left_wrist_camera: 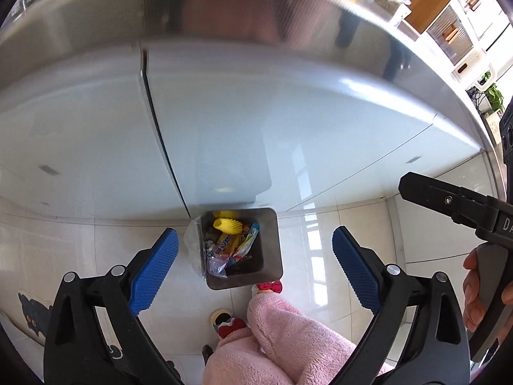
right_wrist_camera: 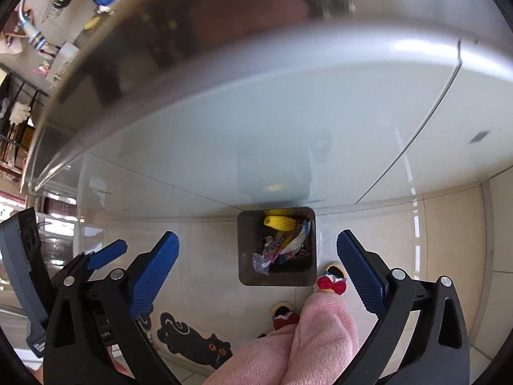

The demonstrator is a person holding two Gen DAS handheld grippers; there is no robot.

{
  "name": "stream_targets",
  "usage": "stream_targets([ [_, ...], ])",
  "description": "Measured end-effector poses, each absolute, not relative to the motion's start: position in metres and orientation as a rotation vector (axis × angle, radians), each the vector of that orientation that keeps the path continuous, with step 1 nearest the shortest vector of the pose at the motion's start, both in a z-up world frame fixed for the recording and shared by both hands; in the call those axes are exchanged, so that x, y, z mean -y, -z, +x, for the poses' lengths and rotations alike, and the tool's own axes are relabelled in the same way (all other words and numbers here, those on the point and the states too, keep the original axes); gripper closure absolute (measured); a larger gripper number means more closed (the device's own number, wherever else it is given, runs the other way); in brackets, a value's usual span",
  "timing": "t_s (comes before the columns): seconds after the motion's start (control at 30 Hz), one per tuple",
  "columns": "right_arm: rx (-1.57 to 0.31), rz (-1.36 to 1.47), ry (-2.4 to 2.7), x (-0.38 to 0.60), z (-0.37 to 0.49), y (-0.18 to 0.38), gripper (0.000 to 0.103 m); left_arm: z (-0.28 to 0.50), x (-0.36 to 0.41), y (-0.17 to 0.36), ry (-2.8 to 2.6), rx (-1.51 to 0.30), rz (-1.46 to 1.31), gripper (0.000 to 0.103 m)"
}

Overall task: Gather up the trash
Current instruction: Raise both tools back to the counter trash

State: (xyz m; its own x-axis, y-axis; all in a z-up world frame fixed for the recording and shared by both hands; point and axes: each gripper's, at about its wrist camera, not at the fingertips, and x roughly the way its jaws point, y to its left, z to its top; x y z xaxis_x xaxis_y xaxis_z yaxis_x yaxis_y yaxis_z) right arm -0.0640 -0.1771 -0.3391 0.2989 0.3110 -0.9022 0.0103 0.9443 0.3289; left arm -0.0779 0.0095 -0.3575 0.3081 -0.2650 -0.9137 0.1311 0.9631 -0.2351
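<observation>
Both the left gripper [left_wrist_camera: 255, 269] and right gripper [right_wrist_camera: 256, 271] hang empty, jaws wide, above the filled bin [left_wrist_camera: 272, 243], so fetching more trash likely comes next

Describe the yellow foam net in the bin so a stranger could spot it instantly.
Find the square metal trash bin on the tiled floor against the pale cabinet front. At its cabinet-side end lies the yellow foam net, the only meshed, plain yellow piece beside glossy printed wrappers.
</observation>
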Motion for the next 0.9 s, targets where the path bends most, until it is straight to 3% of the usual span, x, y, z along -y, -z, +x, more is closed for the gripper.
stream_targets([
  [0.17,-1.129,0.281,-0.188,0.198,-0.057,0.267,0.003,-0.065,-0.008,0.294,0.285,-1.139,-0.129,0.010],
  [0.37,-1.022,0.296,-0.136,0.231,-0.021,0.223,0.003,-0.035,0.005,0.234,0.322,-1.021,-0.117,0.010],
  [0.47,-0.988,0.289,-0.116,0.241,-0.001,0.212,0.003,-0.017,0.014,0.221,0.343,-0.980,-0.102,0.011],
  [0.9,-0.955,0.245,-0.121,0.257,0.103,0.200,0.005,0.074,0.062,0.222,0.406,-0.964,-0.038,0.032],
])
